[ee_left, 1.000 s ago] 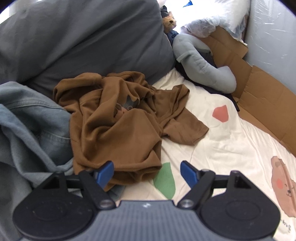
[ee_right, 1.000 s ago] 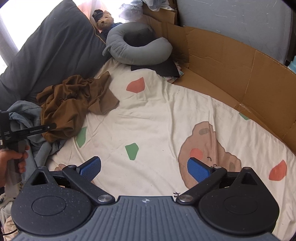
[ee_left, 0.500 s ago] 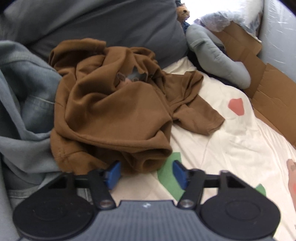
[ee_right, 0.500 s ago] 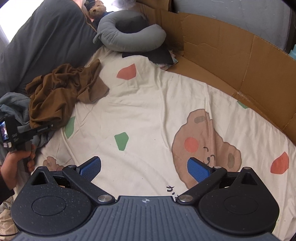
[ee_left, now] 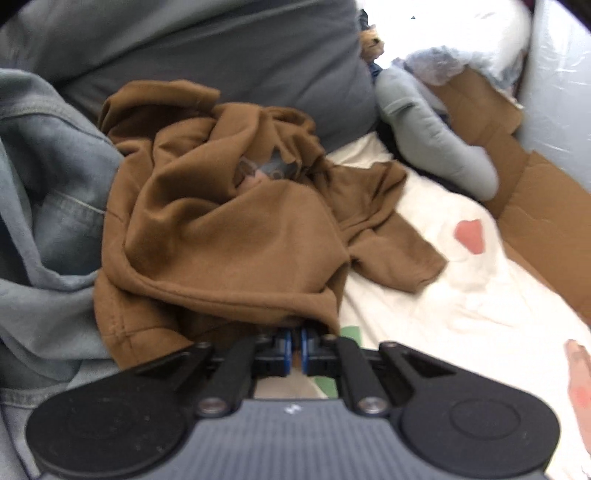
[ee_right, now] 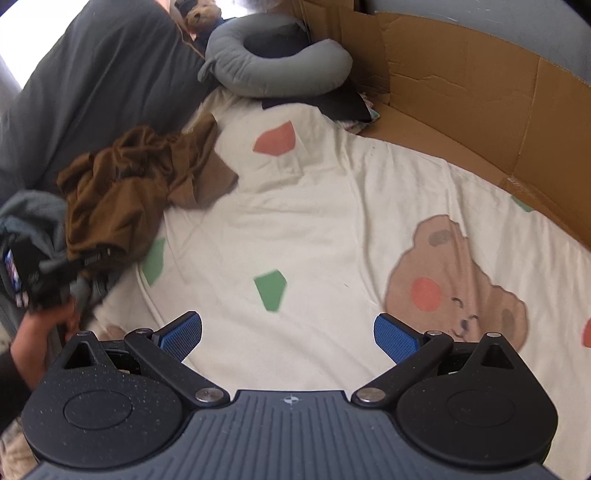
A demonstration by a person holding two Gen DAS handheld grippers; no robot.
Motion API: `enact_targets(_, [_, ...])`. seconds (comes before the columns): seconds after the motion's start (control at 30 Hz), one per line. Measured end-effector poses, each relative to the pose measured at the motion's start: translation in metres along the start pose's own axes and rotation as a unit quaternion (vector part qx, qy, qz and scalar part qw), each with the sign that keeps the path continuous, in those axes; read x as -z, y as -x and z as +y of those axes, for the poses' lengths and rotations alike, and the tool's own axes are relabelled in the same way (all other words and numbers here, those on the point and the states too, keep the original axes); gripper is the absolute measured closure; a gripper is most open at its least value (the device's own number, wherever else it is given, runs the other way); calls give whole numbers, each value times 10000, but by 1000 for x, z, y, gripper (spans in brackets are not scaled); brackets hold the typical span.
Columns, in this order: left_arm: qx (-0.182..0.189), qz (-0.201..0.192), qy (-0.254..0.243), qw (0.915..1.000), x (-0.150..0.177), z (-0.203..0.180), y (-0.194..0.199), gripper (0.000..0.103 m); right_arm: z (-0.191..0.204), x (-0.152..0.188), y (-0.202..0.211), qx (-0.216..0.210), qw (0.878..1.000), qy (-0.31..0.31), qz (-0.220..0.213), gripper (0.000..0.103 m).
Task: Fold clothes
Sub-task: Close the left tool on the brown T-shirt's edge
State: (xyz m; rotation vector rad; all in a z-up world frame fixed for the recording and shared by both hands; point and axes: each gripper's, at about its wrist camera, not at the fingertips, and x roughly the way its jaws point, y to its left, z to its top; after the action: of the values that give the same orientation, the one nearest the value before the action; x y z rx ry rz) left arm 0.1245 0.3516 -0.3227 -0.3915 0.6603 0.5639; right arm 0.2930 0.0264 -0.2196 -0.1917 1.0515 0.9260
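A: Left gripper (ee_left: 294, 349): what is its state?

B: Its blue pads (ee_left: 285, 350) are drawn almost together at the near hem of the brown shirt (ee_left: 221, 229). The hem drapes over the pad tips, so the gripper appears clenched on that edge; the pinch point itself is hidden under the fold.

A: And the right gripper (ee_right: 288, 334)?

B: Released. Its two blue pads (ee_right: 181, 334) stand wide apart above bare cream bedsheet (ee_right: 314, 206), with nothing between them.

A: Where does the brown shirt lie?

B: Crumpled in a heap at the left side of the bedsheet, against the dark grey pillow (ee_left: 207, 48). One sleeve spreads rightward onto the sheet. A grey-blue denim garment (ee_left: 44, 177) lies touching it on the left.

A: Surroundings?

B: The sheet carries green and red patches and a bear print (ee_right: 454, 280). Beyond the shirt rests a grey U-shaped neck pillow (ee_right: 273, 70), with a small stuffed bear (ee_right: 201, 16) behind it. Cardboard panels (ee_right: 480, 110) line the far and right edges. In the right wrist view a hand (ee_right: 40, 332) grips the left tool's handle at lower left.
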Motion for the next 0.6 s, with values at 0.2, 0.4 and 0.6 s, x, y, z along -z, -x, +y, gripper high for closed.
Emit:
enact_targets(0.2, [473, 24, 197, 9987, 0, 4, 35, 99, 12, -4, -12, -207, 9997, -117, -59, 0])
enact_targets(0.4, [892, 47, 323, 9955, 4, -2, 68, 99, 23, 1, -23, -371, 9992, -167, 28, 0])
enact_targets(0.6, [1236, 170, 298, 9917, 15, -14, 91, 99, 34, 7, -30, -649, 9972, -350, 113, 0])
